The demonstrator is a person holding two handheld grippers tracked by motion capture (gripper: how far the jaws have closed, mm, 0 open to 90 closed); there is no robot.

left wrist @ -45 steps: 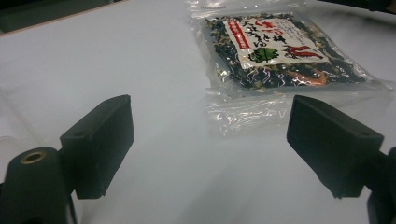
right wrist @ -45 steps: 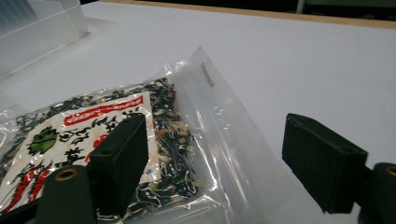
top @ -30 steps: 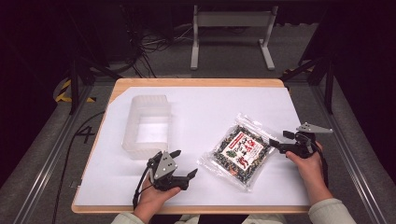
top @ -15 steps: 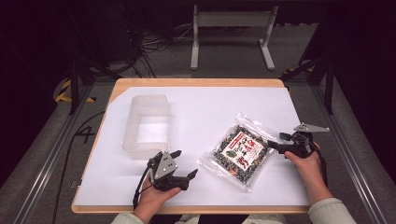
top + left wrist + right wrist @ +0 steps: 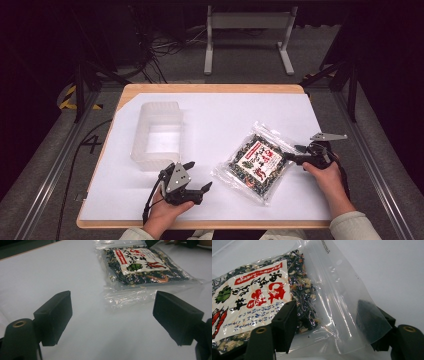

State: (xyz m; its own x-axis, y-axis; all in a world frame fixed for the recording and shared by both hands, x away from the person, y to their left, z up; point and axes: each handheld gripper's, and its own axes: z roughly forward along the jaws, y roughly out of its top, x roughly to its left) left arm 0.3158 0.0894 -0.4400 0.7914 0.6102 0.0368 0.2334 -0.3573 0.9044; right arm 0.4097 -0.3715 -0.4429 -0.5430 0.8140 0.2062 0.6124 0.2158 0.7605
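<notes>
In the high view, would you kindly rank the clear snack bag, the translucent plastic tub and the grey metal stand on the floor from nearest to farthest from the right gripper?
1. The clear snack bag, at the right gripper, its edge between the jaws.
2. The translucent plastic tub, across the table on its left side.
3. The grey metal stand, on the floor beyond the table's far edge.

Clear plastic packet [image 5: 256,161] of dark dried mix, white label with red and black print. Lies flat on white surface [image 5: 225,120], right of middle, turned diagonally. Transparent sealed edge [image 5: 342,302] crinkled, empty, slightly lifted at near right corner.
</notes>
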